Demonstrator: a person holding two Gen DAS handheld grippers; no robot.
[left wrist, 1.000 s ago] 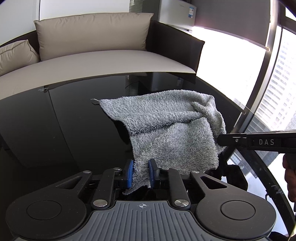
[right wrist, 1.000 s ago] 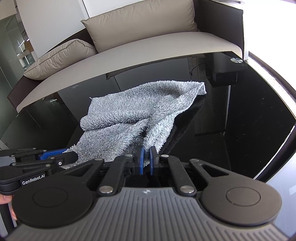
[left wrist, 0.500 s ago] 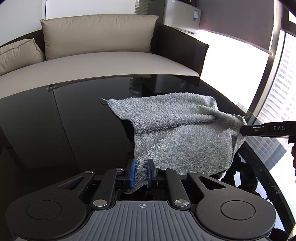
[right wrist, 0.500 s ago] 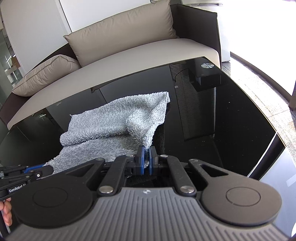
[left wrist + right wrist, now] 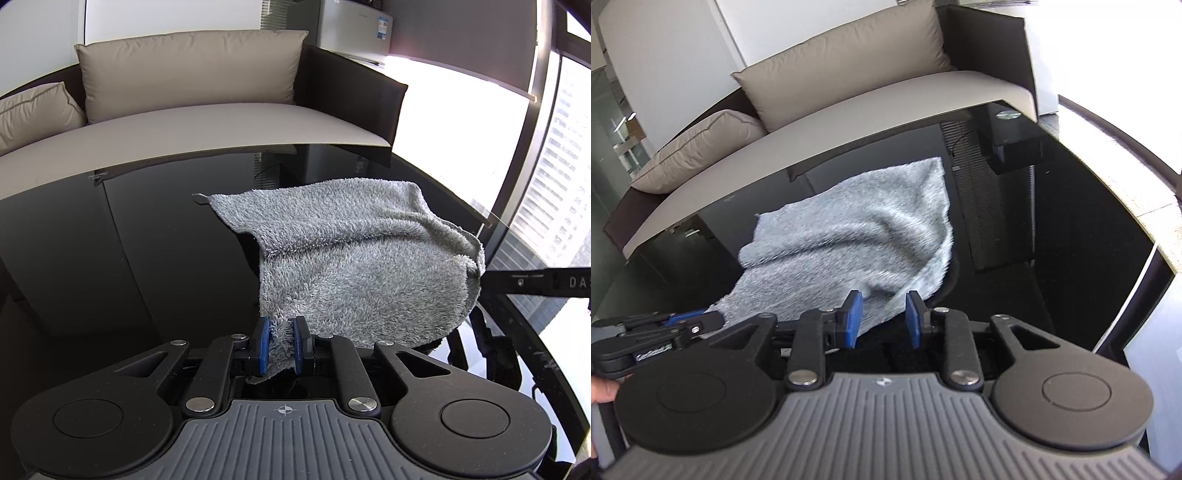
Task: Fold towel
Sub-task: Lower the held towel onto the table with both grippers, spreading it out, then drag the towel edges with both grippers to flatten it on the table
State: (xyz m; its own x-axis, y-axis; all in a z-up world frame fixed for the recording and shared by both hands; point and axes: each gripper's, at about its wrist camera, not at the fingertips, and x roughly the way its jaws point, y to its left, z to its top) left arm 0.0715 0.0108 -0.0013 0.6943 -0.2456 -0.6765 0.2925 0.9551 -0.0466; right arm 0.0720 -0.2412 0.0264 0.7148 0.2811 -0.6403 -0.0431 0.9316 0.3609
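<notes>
A grey fluffy towel [image 5: 354,254] lies partly lifted on the black glass table [image 5: 147,240]. My left gripper [image 5: 281,345] is shut on the towel's near corner, which hangs between its blue pads. In the right wrist view the towel [image 5: 849,240] spreads ahead, blurred. My right gripper [image 5: 882,319] is open, with the towel's near right edge just in front of its blue pads; nothing is pinched between them. The right gripper's arm shows at the right edge of the left wrist view [image 5: 535,282], its tip against the towel's right corner. The left gripper shows at the lower left of the right wrist view [image 5: 679,325].
A beige sofa [image 5: 207,122] with cushions [image 5: 701,151] runs behind the table's far edge. A black box [image 5: 1015,147] shows beneath the glass at the back right. Bright windows stand to the right [image 5: 554,166]. The table's right edge [image 5: 1145,258] is close.
My right gripper has opened and let go of the towel corner it held. The towel has been stretched wider and flatter to the right. The left gripper keeps its hold.
</notes>
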